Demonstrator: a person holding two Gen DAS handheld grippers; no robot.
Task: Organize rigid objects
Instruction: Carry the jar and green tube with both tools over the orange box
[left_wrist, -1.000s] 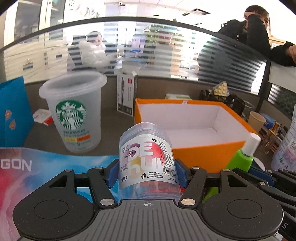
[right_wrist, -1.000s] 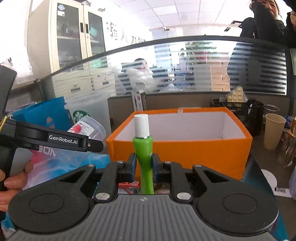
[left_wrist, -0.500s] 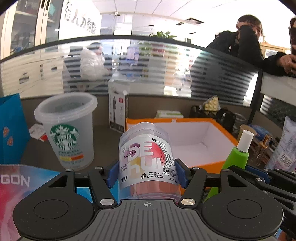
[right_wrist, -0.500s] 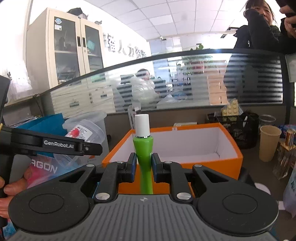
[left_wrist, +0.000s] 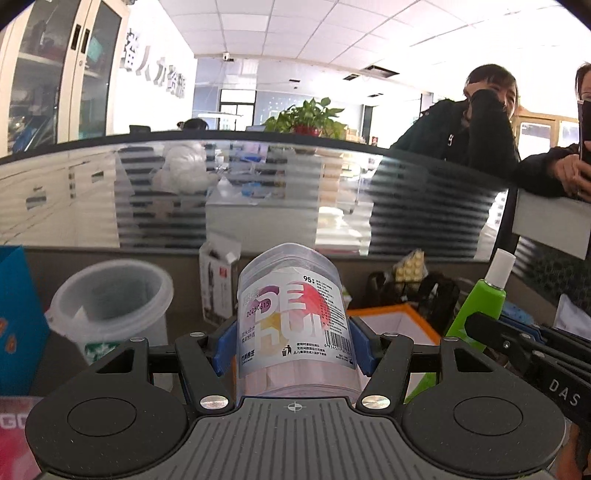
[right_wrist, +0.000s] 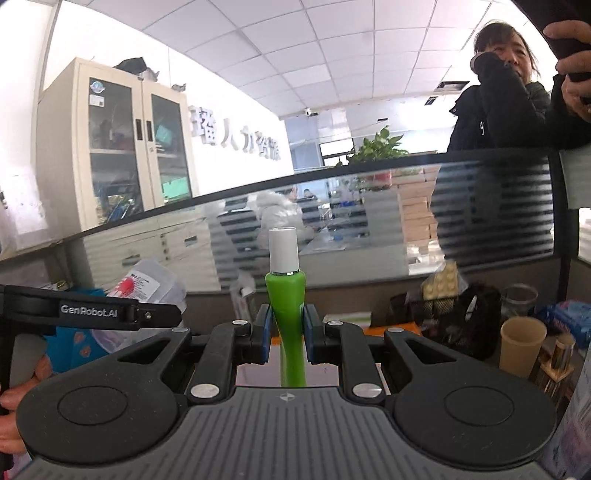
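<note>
Both grippers have come up off the desk over the last sec, each carrying its load: the orange box (left_wrist: 400, 321), which filled the mid view before, now shows only as a corner low behind the fingers, w/ far more ceiling and glass partition in sight. Judged from that, both items are lifted clear and being carried toward the box for the drop; nothing is in it yet as far as can be seen

Left gripper (left_wrist: 293, 345): fingers about half open, blue pads pressed on both sides of the clear labelled jar (left_wrist: 293, 321), held upright. Right gripper (right_wrist: 287, 332): fingers nearly closed, pinching the narrow waist of the green bottle (right_wrist: 287, 306), white cap up

Left view alone shows the frosted cup (left_wrist: 110, 299) near the desk's left side and a small white carton by the back partition. Right view alone shows the paper cup (right_wrist: 522, 343) near the right edge, the black mesh basket beside it, and the person's fingers on the left handle. Each view catches the other's load at its edge
</note>
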